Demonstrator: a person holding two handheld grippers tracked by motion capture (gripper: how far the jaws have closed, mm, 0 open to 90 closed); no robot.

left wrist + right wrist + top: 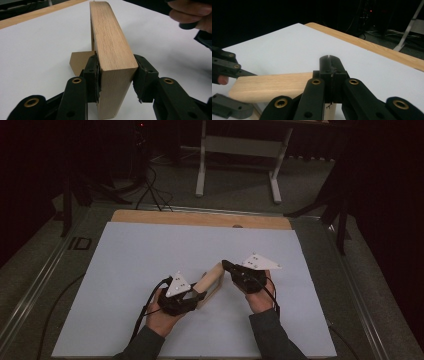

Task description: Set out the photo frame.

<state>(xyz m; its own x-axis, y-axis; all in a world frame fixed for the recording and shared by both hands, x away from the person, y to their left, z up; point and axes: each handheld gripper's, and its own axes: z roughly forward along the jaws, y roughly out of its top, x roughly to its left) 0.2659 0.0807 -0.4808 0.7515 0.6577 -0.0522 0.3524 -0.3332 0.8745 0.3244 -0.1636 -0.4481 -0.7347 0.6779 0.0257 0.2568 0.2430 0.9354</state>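
Observation:
A long pale wooden block [210, 281] lies slanted at the middle of the white board [150, 250]. My left gripper [199, 295] is shut on its near end. In the left gripper view the two black pads [93, 72] press the block [110, 42] from both sides, and the block stands on edge with a rounded far end. My right gripper [226, 265] is at the block's far end. Its jaws are closed tip to tip [329, 66] just over that end of the block [274, 85], with nothing seen between them.
A small flat brown piece [78, 61] sits on the board behind the block's left side. The board covers a wooden tabletop [200, 218]. Beyond the table, a pale metal table frame [240, 150] and cables [152, 190] stand on the dark floor.

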